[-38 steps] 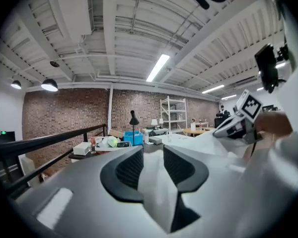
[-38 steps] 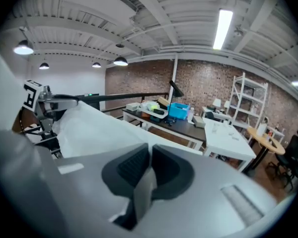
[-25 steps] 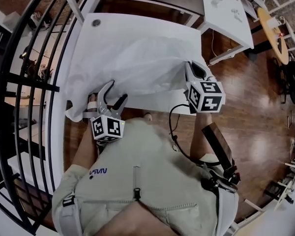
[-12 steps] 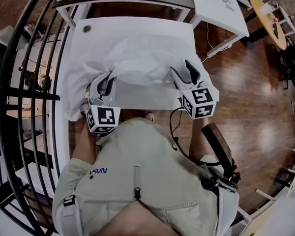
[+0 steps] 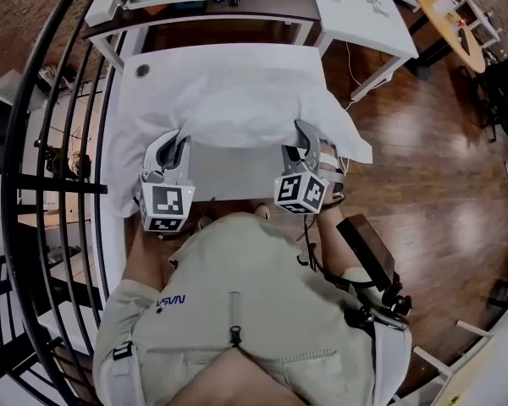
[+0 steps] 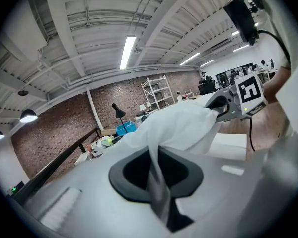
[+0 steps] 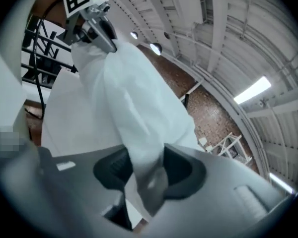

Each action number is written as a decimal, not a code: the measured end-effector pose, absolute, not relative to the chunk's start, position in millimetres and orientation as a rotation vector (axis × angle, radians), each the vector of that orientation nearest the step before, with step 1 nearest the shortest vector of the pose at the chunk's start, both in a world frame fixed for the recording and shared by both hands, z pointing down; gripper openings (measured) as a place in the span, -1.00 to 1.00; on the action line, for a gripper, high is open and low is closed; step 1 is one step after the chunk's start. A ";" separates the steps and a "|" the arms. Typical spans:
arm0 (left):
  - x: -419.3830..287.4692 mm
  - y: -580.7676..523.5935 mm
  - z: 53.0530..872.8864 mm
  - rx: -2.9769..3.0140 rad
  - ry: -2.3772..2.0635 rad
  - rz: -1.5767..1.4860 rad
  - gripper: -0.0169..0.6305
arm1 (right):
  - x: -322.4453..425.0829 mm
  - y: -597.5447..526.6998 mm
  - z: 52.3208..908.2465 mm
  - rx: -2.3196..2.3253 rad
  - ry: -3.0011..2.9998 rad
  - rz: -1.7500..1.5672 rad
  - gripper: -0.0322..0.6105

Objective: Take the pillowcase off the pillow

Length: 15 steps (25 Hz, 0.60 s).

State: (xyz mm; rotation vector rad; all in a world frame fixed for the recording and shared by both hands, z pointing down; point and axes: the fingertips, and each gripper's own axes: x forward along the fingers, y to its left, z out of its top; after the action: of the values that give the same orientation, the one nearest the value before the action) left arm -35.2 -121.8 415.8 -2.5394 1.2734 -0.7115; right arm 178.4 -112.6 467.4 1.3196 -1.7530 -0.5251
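left gripper (image 5: 176, 139): lower left of centre in the head view; its jaws have just been closing and now pinch a thin fold of the pillowcase (image 5: 237, 91).
right gripper (image 5: 306, 135): right of centre, level with the other; its jaws have just been opening and stand spread, with a hanging fold of cloth between them that the pads do not press.
pillowcase: white and rumpled, over the upper middle of the table (image 5: 237, 180); its near edge is raised at both grippers and one corner droops past the table's right edge.
pillow: cannot tell it apart from the cloth.
jacket (image 5: 237, 311): tan, on the person, at the bottom of the frame.
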 end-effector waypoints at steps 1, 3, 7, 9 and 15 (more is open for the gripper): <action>-35.2 -123.9 411.7 -2.547 1.274 -0.701 -0.84 | 176.1 -112.9 457.5 1.340 -1.786 -0.526 -0.57; -37.6 -130.8 402.2 -2.545 1.280 -0.686 -0.84 | 170.9 -112.6 436.7 1.362 -1.854 -0.520 -0.84; -45.0 -135.8 368.9 -2.487 1.256 -0.702 -0.85 | 158.5 -103.3 387.9 1.362 -1.975 -0.520 -0.86; -47.6 -133.4 340.9 -2.441 1.238 -0.698 -0.86 | 150.0 -92.6 355.2 1.349 -2.017 -0.573 -0.86; -48.0 -161.7 330.9 -2.450 1.199 -0.718 -0.86 | 150.9 -104.2 341.2 1.335 -2.065 -0.513 -0.86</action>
State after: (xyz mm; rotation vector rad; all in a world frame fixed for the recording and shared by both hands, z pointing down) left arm -48.0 -161.7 330.9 -2.4496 1.1993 -0.7184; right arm 150.9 -104.2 341.2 1.3355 -2.0645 -0.5134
